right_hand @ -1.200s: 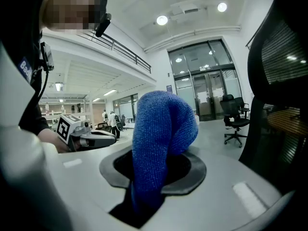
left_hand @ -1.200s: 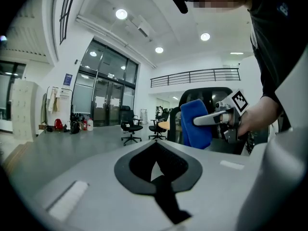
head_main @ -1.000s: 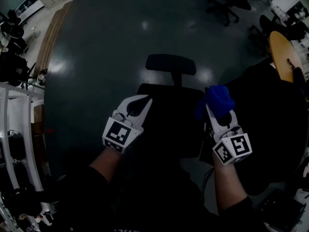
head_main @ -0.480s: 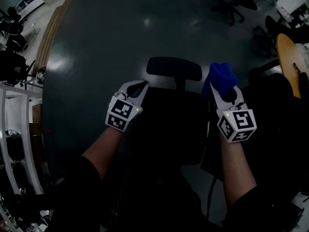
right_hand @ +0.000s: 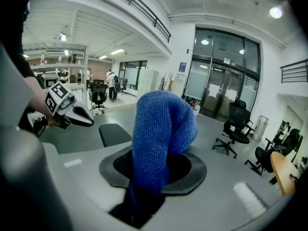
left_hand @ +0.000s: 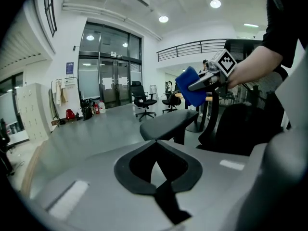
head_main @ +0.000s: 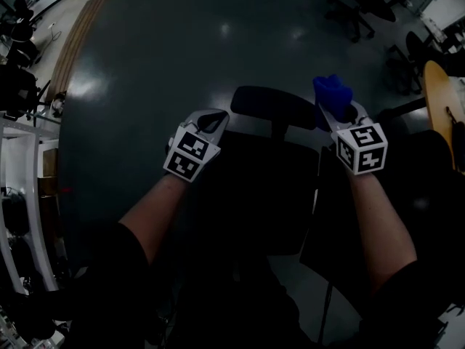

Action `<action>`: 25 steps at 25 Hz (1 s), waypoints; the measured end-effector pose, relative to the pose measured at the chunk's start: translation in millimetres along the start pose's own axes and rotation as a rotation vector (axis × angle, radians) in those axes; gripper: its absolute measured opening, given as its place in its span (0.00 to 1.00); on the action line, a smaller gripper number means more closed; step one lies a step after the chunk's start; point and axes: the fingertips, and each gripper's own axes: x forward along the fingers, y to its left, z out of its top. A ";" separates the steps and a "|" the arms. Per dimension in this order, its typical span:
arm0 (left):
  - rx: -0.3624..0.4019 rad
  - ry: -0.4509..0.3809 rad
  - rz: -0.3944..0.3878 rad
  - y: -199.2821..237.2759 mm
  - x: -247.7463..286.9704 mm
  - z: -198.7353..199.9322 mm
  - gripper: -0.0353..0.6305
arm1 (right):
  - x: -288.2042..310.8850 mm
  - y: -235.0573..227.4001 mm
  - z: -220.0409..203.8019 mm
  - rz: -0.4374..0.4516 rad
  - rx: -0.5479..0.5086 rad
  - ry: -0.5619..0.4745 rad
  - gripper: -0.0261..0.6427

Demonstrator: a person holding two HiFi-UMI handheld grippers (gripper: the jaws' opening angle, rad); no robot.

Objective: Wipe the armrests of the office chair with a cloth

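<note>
The black office chair (head_main: 254, 195) stands right below me, its headrest (head_main: 272, 107) between the two grippers. Its armrests are lost in the dark. My right gripper (head_main: 336, 106) is shut on a blue cloth (head_main: 331, 91), held just right of the headrest; the cloth (right_hand: 161, 134) bulges up out of the jaws. My left gripper (head_main: 211, 121) hovers at the headrest's left end with its jaws shut on nothing. In the left gripper view the headrest (left_hand: 166, 124) lies just beyond the left gripper (left_hand: 157, 142), with the cloth (left_hand: 190, 85) behind it.
Glossy dark floor surrounds the chair. Other office chairs (head_main: 356, 9) stand at the far right, and a round wooden table (head_main: 443, 100) is at the right edge. White shelving (head_main: 14, 195) runs along the left. Glass doors and more chairs (left_hand: 143, 100) lie far ahead.
Both grippers have moved forward, away from my body, to the level of the headrest. The right one carried the blue cloth along; both stayed shut.
</note>
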 end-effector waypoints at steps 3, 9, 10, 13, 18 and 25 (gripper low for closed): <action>0.005 0.017 -0.008 1.2 5.8 -4.8 0.08 | 22.4 -14.8 -21.1 -0.014 -0.018 0.111 0.24; 0.018 0.036 -0.024 5.3 15.3 -11.8 0.08 | 56.4 -21.6 -37.3 -0.029 -0.023 0.218 0.24; 0.023 0.037 -0.028 5.5 16.6 -11.6 0.08 | 61.7 -17.2 -36.0 -0.021 -0.032 0.224 0.23; 0.037 0.039 -0.040 4.8 18.1 -9.7 0.08 | 74.6 -2.4 -27.1 -0.002 -0.057 0.229 0.23; 0.048 0.051 -0.041 3.1 21.5 -10.4 0.08 | 96.0 20.8 -9.4 0.038 -0.082 0.208 0.23; 0.047 0.047 -0.061 -3.2 31.8 -7.4 0.08 | 124.6 69.3 27.2 0.134 -0.164 0.151 0.23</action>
